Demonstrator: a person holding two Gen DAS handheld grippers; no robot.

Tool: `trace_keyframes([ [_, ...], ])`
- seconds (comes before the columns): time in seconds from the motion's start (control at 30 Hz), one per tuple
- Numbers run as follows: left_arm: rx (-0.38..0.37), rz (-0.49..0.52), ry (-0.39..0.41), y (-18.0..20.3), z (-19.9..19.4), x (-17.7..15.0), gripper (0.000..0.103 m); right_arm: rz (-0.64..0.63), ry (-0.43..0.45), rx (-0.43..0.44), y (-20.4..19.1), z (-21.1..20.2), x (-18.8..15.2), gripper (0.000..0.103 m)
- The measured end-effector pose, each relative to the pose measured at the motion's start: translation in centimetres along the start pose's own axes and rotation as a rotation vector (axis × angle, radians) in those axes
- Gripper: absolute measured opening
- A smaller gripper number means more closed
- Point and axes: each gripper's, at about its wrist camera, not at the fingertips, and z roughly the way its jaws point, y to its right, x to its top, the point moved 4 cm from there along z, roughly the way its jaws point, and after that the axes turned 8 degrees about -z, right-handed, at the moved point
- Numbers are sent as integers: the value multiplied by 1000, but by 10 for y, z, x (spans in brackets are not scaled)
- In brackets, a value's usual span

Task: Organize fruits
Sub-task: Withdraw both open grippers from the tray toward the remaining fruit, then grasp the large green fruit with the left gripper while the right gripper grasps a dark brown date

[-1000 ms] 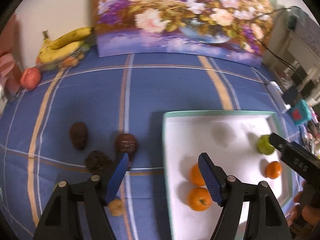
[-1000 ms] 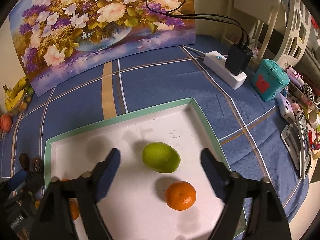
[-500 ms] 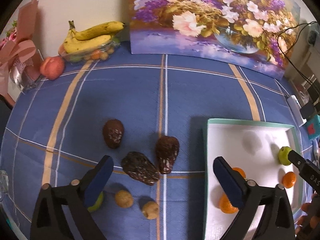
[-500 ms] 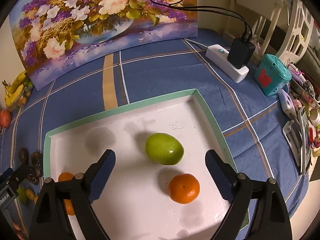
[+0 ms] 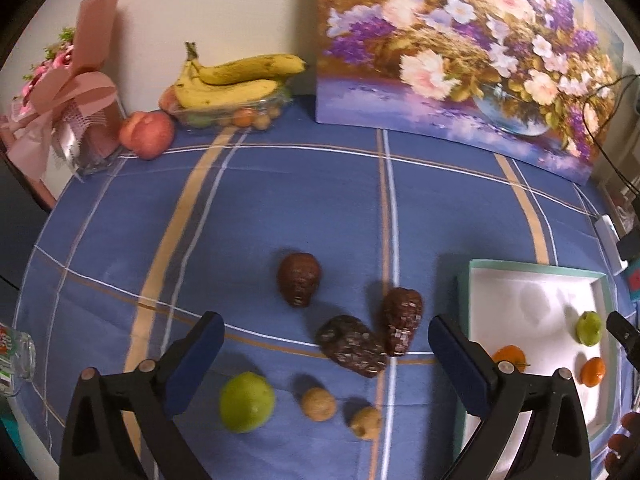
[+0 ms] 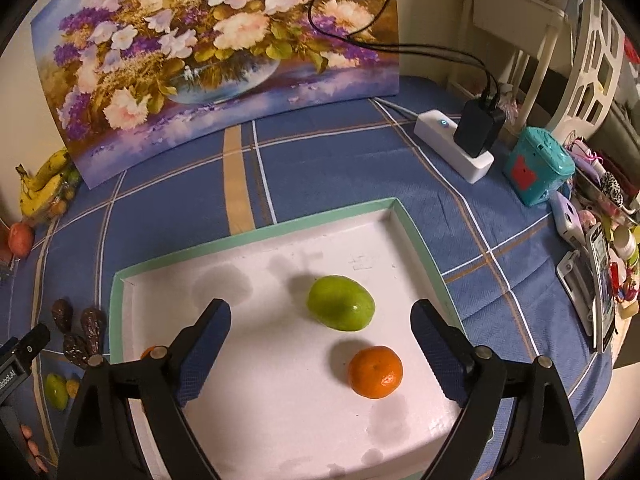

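My left gripper [image 5: 322, 356] is open and empty above the blue cloth. Between and below its fingers lie three dark brown scaly fruits [image 5: 352, 345], a green fruit [image 5: 247, 402] and two small tan fruits [image 5: 319, 404]. The white tray [image 5: 472, 280] sits to the right, holding a green fruit [image 5: 589, 328] and oranges [image 5: 593, 372]. My right gripper [image 6: 320, 344] is open and empty above the tray [image 6: 256, 236], with a green fruit [image 6: 341, 308] and an orange [image 6: 375, 372] between its fingers.
Bananas [image 5: 236, 80] on a container of small fruits, a peach [image 5: 147, 134] and a pink gift bouquet [image 5: 68, 100] stand at the back left. A flower painting [image 5: 460, 52] leans on the wall. A power strip [image 6: 454, 150], teal box [image 6: 538, 166] and clutter line the right edge.
My left gripper has swung left from over the tray to over the loose fruits on the cloth and opened wider. My right gripper has drawn back slightly and opened a little more.
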Motion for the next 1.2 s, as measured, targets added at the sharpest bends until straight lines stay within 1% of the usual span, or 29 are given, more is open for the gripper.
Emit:
trace_keyframes([
  [0.13,3,-34,8,-18,-3,4,103,-36,12,-4,-14,-2,1,92],
  [0.33,22,-66,20,-41,-7,8,103,-56,12,43,-40,-4,1,92],
  [0.47,-12,-132,32,-60,-12,13,103,-79,11,74,-61,-5,2,92],
  [0.57,-9,-163,39,-72,-15,16,103,-102,9,99,-77,-6,2,92],
  [0.73,-3,-198,81,-91,-23,22,103,-137,8,128,-101,-9,1,92],
  [0.8,-12,-217,91,-99,-28,25,103,-148,16,138,-110,-12,1,92],
  [0.87,-24,-225,104,-106,-32,27,103,-155,26,150,-118,-15,2,92],
  [0.97,-16,-212,122,-112,-38,29,103,-158,46,207,-133,-21,4,92],
  [1.03,-5,-200,120,-114,-41,30,103,-167,57,235,-143,-25,4,92],
  [1.2,-6,-191,106,-118,-43,30,103,-205,73,284,-170,-32,3,92],
])
